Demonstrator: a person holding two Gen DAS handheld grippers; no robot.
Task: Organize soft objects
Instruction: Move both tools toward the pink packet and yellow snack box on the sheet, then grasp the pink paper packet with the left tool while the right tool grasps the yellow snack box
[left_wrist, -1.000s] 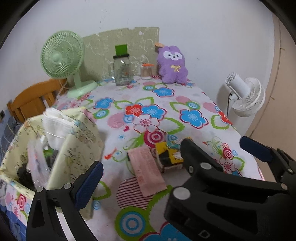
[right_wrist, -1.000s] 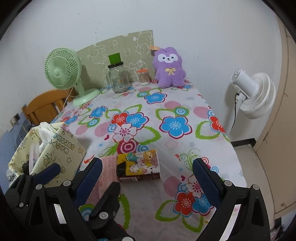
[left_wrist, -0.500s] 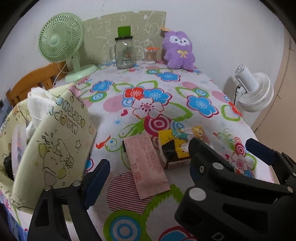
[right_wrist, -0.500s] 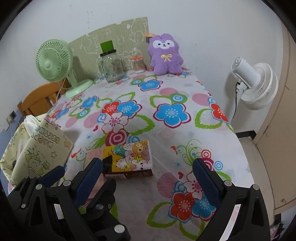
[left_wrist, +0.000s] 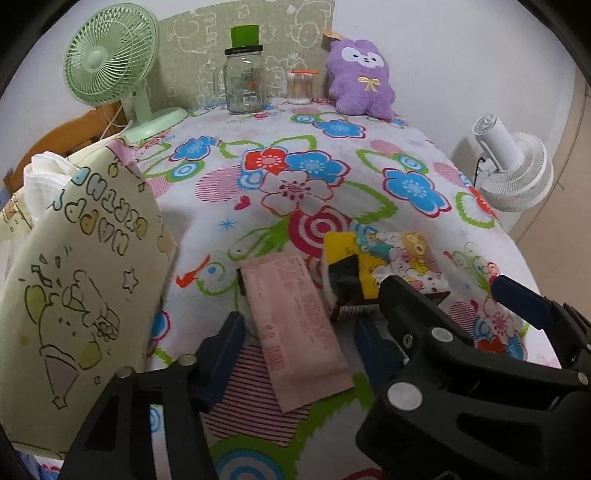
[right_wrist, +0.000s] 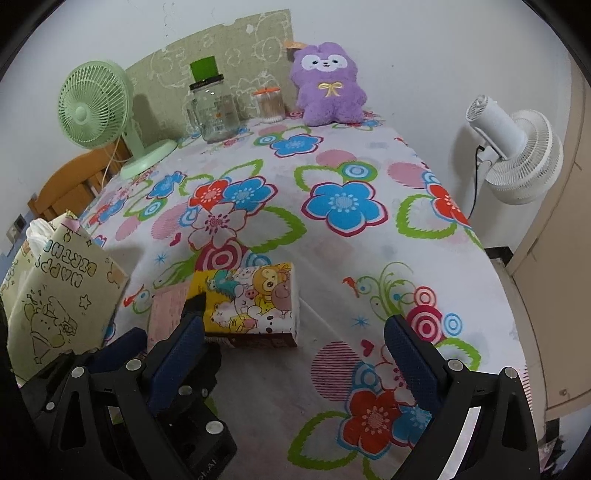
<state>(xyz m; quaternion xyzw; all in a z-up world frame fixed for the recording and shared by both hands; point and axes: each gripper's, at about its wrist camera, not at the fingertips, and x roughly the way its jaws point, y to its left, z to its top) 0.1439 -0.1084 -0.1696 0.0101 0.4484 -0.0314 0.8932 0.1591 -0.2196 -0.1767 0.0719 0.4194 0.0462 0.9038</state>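
Straddling the pink pack (left_wrist: 297, 328), the left gripper (left_wrist: 295, 339) had jaws about half open, just been closing, pads not yet on it. Pack lay flat just left of the tissue pack (right_wrist: 255, 302). Right gripper (right_wrist: 295, 343) gaped wide, empty, tissue pack just beyond its left finger (right_wrist: 177, 354). Gift bag (left_wrist: 77, 280) stood left of pack.

A flat packet (left_wrist: 295, 325) lies just left of the tissue pack (left_wrist: 391, 266) on the table (left_wrist: 369, 162).
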